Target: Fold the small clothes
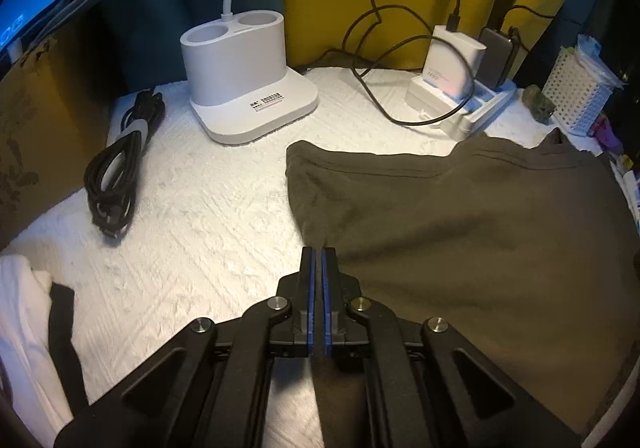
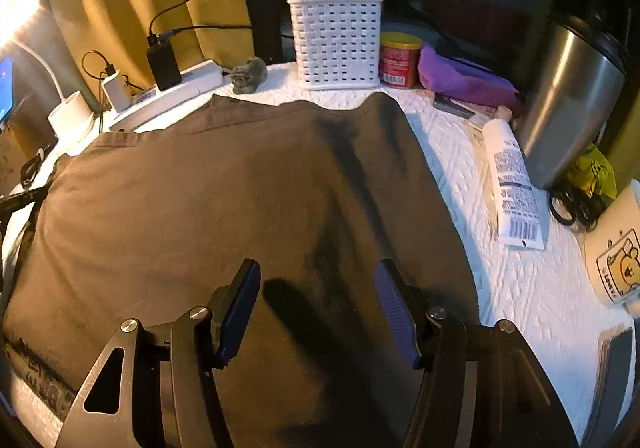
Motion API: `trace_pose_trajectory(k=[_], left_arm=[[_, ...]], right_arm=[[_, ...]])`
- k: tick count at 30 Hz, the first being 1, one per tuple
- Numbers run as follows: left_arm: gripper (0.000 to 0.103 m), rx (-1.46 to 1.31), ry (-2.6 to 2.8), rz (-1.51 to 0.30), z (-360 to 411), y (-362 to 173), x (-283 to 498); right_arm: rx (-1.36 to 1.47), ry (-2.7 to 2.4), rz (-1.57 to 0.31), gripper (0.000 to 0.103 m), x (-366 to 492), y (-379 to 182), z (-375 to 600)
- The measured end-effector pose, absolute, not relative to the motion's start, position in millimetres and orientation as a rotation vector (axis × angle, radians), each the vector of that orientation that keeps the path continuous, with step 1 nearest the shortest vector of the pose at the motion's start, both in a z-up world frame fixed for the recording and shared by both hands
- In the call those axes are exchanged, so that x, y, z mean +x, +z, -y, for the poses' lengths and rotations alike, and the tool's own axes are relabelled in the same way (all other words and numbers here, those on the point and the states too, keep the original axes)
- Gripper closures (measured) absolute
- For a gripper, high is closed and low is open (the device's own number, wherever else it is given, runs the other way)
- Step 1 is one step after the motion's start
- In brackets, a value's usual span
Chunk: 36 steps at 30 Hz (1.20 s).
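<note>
A dark olive-brown garment [image 1: 460, 216] lies spread flat on the white textured table cover [image 1: 192, 216]. In the left wrist view my left gripper [image 1: 319, 250] sits at the garment's left edge with its blue-padded jaws closed together; no cloth shows between them. In the right wrist view the same garment [image 2: 224, 200] fills the middle. My right gripper [image 2: 316, 268] hovers over its near part, jaws wide apart and empty, casting a shadow on the cloth.
A white lamp base [image 1: 244, 76], coiled black cable [image 1: 116, 172] and a charger strip [image 1: 460, 88] stand behind. A white basket [image 2: 338, 42], red tin [image 2: 398, 58], purple cloth [image 2: 464, 80], white tube [image 2: 510, 184], steel kettle [image 2: 572, 96] and mug [image 2: 616, 248] crowd the right.
</note>
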<state>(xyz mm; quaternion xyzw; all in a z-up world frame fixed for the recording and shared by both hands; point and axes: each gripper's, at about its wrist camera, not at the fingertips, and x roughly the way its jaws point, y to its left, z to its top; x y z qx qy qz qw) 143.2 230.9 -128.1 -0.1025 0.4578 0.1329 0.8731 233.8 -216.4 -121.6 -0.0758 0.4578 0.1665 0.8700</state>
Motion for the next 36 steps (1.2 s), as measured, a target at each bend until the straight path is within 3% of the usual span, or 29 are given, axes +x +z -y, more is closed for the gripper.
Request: trace_pose_trajectory(k=[7,11,12,23,36], left_arm=[[0.096,-0.194,0.285,-0.9,-212,-105,121],[0.06,-0.164,0.227,-0.836,-188,-88,105],[0.058,-0.155,0.217,-0.821,-181,-84,101],[0.057,-0.191,0.032,-0.795,-111,-77,63],[0.057,-0.237,-0.084,-0.904,-61,-104,37]], right_arm=[[-0.157,0.324,-0.952,0.041,221,-117,223],[-0.156,0.325,-0.938,0.04,209,-110,227],[-0.157,0.326,-0.933,0.04,206,-108,227],[-0.167,0.335,-0.894,0.033,169,-94,237],[-0.163,0.308,-0.959,0.033,144,-130,259]])
